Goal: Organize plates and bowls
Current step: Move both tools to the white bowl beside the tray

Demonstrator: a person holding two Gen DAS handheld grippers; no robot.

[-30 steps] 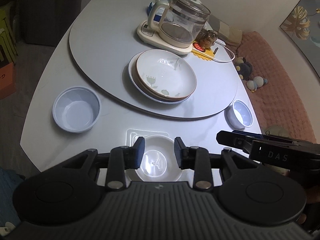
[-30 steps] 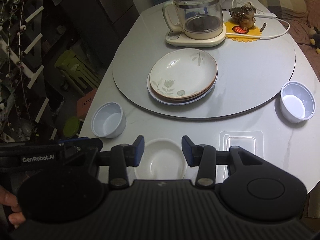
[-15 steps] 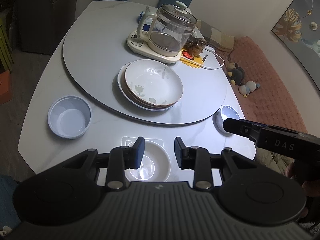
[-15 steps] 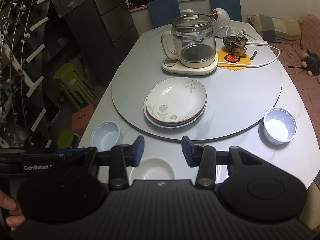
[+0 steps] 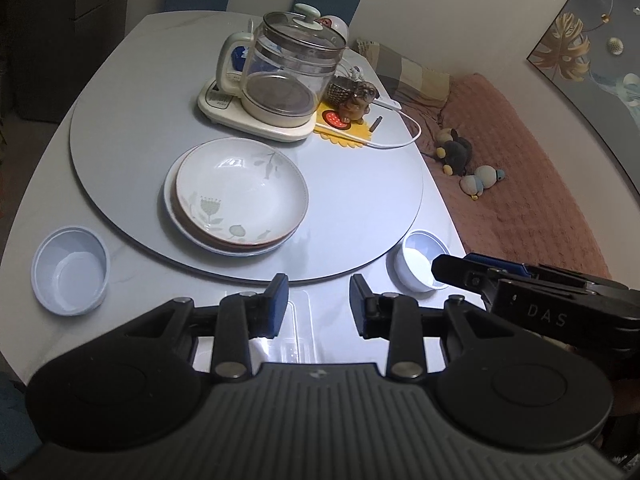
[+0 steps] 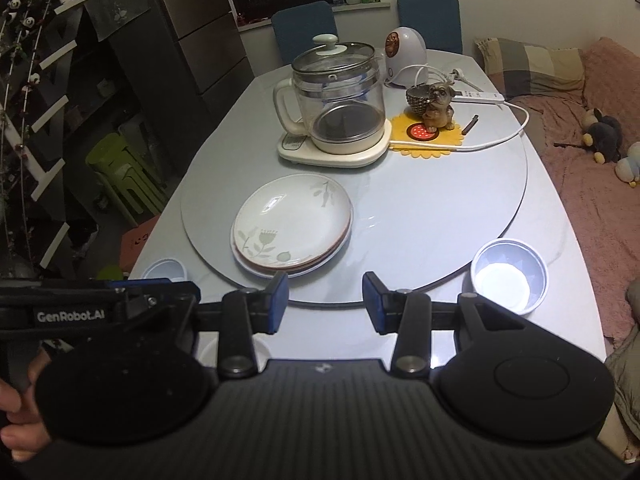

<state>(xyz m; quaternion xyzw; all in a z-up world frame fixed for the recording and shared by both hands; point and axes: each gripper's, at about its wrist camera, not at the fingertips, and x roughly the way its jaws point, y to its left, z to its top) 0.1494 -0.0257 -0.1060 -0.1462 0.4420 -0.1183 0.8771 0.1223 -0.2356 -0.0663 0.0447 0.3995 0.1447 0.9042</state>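
Two grippers hang over the near edge of a pale grey table (image 5: 120, 92), and neither holds anything. Most of the tabletop is taken up by a round turntable (image 5: 360, 184), with a stack of plates (image 5: 240, 196) on its near part; the top plate is white with a faint flower and leaf pattern. Behind the stack, further back on the turntable, a glass kettle (image 5: 292, 76) sits on its cream base, and just beside it a small dog figurine (image 6: 438, 106) stands on a yellow mat (image 6: 428, 136). Off the turntable, on the table's near rim, a pale blue bowl (image 5: 71, 271) sits to the left and a white bowl (image 6: 507, 276) to the right, well apart from each other. Another white bowl (image 6: 208, 350) lies close below the right gripper, mostly hidden by its body. The left gripper (image 5: 318, 306) has its jaws parted with only bare table between the blue pads. The right gripper (image 6: 325, 304) likewise has its jaws apart and empty, above the turntable's near edge.
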